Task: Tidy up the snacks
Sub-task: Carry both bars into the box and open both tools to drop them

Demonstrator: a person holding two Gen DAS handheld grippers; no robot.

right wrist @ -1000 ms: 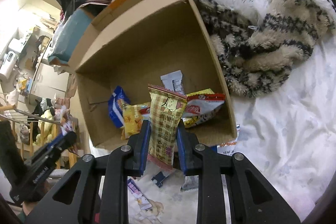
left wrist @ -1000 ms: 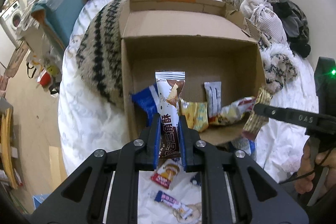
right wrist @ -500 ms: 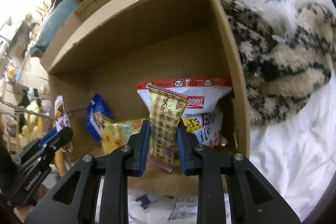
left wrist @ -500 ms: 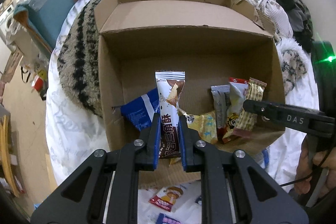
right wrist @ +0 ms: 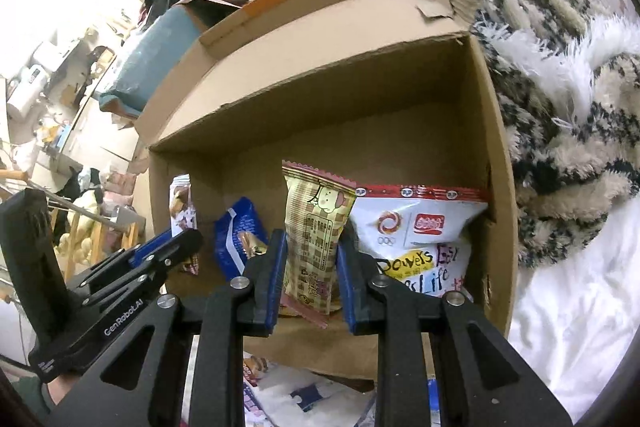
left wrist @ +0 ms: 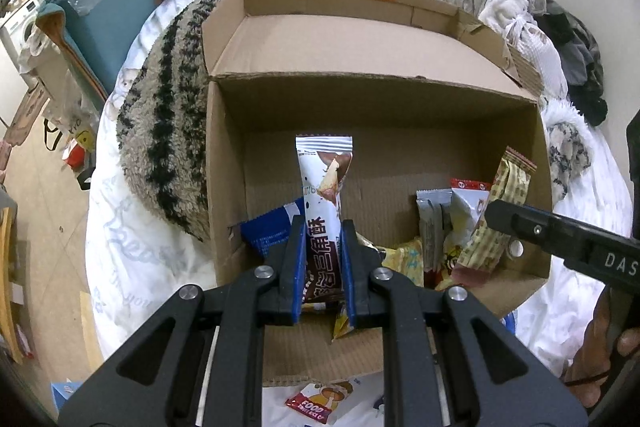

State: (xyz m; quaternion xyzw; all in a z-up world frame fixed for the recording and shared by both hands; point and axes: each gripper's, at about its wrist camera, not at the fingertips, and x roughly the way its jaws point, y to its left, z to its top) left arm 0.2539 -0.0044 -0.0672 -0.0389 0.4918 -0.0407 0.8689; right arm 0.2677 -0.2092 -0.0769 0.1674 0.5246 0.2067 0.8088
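Right hand-held gripper [right wrist: 310, 279] pinches yellow packet [right wrist: 314, 227]; only its view shows white bag [right wrist: 420, 231].

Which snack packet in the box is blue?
The blue packet at the left of the cardboard box, beside the left gripper. The others are white, yellow, silver or checked.

At the right edge of your left wrist view, the right gripper [left wrist: 560, 239] carries white letters "DAS", cut off by the frame. At the bottom centre, the red packet [left wrist: 310, 403] on the bed reads "FOOD". The brown-and-white bar [left wrist: 322, 219] in the centre bears large Chinese characters I cannot make out. In your right wrist view, lower left, the left gripper [right wrist: 132, 291] reads "GenRobot.AI". Right of centre, the white bag [right wrist: 420, 235] shows "Powers", "Easy" and "Life"; its red logo is too small to read.
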